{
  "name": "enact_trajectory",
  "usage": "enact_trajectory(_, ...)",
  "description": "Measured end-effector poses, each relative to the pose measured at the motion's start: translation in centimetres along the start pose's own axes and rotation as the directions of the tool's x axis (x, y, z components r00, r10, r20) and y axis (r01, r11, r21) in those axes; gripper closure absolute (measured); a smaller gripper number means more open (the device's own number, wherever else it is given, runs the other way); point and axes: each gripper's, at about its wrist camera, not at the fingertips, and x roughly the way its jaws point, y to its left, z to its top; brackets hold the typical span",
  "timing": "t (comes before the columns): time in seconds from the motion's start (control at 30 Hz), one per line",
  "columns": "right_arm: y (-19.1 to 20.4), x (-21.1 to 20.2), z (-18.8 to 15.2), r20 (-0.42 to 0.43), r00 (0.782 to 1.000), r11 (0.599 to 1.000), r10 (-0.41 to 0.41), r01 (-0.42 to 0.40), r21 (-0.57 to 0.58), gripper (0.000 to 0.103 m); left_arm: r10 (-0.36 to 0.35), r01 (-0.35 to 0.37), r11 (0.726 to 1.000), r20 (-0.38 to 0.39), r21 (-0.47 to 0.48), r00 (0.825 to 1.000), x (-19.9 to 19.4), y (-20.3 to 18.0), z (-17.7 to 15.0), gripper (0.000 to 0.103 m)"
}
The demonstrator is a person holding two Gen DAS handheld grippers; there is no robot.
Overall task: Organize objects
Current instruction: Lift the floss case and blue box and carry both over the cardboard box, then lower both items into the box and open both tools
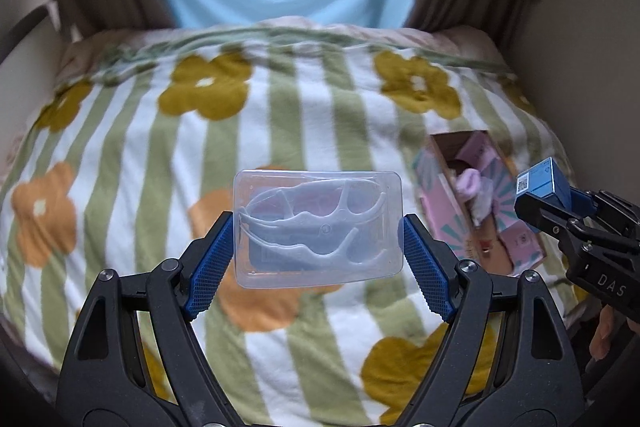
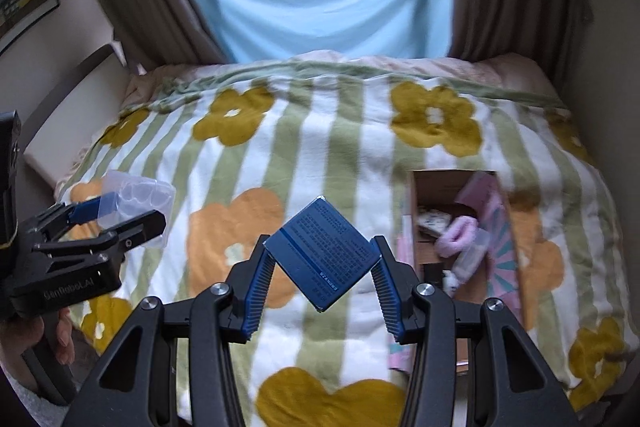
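Through my left wrist camera, my left gripper (image 1: 318, 247) clamps a clear, thin plastic case of white floss picks (image 1: 318, 227) by its short ends above the flowered striped blanket (image 1: 120, 155); it looks light, slippery and easily flexed. Through the right, my right gripper (image 2: 320, 261) pinches a small stiff blue carton (image 2: 322, 253) corner to corner, and the open pink cardboard box (image 2: 500, 227) lies near with clear room above.

Pink box (image 2: 502, 227) contents — partly hidden
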Motion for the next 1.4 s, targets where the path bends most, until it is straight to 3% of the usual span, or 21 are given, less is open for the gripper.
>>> enact_trajectory(0.3,-7.8,-0.3,-2.0,-0.055,0.990,0.986,-0.128,0.133,0.101,0.059,-0.125,0.130,0.976,-0.045,0.174,0.991,3.9,-9.6,3.8,0.023)
enact_trajectory(0.6,-14.1,3.5,-5.1,-0.172,0.968,0.961,-0.180,0.211,0.180,0.059,-0.190,0.238,0.910,-0.170,0.338,0.967,11.1,-19.6,5.0,0.023)
enact_trajectory(0.87,-17.3,9.5,-7.9,-0.275,0.950,0.948,-0.148,0.216,0.235,0.059,-0.148,0.269,0.871,-0.302,0.412,0.942,20.5,-24.6,4.6,0.023)
enact_trajectory(1.13,-18.2,14.2,-10.0,-0.348,0.929,0.938,-0.125,0.225,0.264,0.058,-0.083,0.270,0.835,-0.374,0.480,0.924,28.2,-27.6,3.7,0.023)
enact_trajectory(1.4,-18.3,15.4,-10.1,-0.360,0.925,0.939,-0.120,0.223,0.260,0.058,-0.044,0.259,0.826,-0.401,0.501,0.915,30.8,-28.4,3.4,0.023)
